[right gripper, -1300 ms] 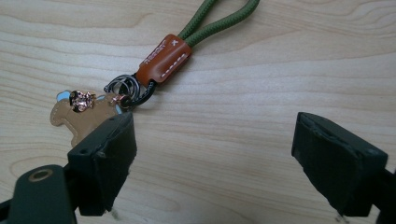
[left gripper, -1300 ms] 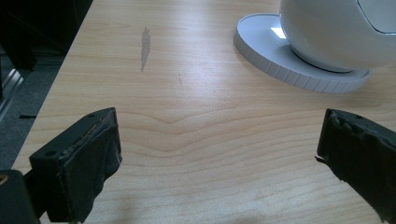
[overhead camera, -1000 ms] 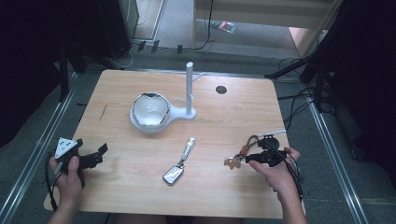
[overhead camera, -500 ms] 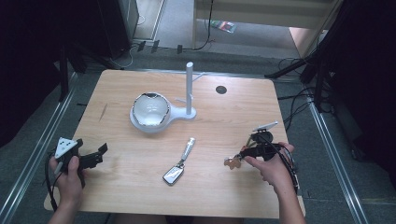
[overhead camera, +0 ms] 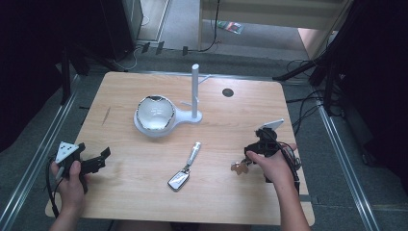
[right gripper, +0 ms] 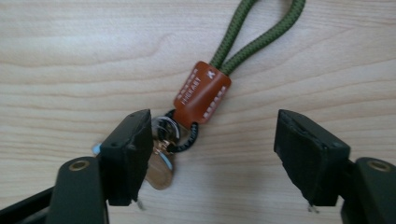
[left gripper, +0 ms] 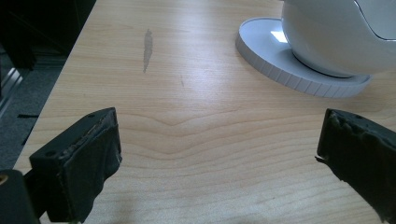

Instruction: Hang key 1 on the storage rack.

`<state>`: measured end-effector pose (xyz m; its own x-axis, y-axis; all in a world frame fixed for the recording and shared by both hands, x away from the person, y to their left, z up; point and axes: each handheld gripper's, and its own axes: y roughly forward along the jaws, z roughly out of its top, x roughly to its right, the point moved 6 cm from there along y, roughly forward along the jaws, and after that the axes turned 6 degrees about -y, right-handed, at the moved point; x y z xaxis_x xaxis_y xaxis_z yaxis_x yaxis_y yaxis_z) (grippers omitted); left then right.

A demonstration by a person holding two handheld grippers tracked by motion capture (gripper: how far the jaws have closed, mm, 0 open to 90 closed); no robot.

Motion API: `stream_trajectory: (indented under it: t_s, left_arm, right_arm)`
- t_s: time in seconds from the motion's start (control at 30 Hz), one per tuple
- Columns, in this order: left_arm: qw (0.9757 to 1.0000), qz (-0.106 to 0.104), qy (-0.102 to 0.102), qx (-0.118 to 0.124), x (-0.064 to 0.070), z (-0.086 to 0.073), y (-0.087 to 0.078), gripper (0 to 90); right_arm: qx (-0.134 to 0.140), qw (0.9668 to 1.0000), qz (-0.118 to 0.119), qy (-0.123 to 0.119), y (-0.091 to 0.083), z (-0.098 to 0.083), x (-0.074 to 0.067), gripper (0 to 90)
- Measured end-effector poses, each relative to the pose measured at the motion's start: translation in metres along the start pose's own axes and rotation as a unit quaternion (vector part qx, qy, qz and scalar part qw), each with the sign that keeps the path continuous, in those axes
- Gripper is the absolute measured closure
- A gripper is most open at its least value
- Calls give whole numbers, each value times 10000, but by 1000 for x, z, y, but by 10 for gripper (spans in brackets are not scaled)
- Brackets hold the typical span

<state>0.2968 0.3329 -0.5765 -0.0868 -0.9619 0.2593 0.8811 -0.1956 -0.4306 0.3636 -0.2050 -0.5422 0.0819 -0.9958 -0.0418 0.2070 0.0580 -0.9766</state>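
Right gripper view: keyring (right gripper: 187, 130) was seen lying on counter (right gripper: 70, 56), between jaws.
Right tool (right gripper: 212, 149): jaws apart, lately closing; nothing clamped.
Left tool (left gripper: 219, 158): jaws held apart, nothing between.

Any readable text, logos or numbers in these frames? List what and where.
"K" on the brown leather tab of the keychain, above the other line.
A second stamped word along the leather tab's length, roughly "HIGHLAND": too blurred to read for certain.
Nothing legible on the silver key fob or the white stand.
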Motion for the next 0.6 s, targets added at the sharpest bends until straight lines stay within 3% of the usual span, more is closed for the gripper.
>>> stream_trajectory:
  t_s: [0.17, 0.33, 0.6]
  left_arm:
    - [10000, 14, 10, -6, 0, 0, 0, 1]
    - [10000, 9, 14, -10, 0, 0, 0, 1]
    - [10000, 4, 9, -16, 0, 0, 0, 1]
  right_arm:
    - [-228, 9996, 4, 139, 3, 3, -3, 336]
    - [-486, 9982, -8, 361, 11, 7, -2, 442]
    - [-538, 9971, 138, 511, 17, 12, -7, 472]
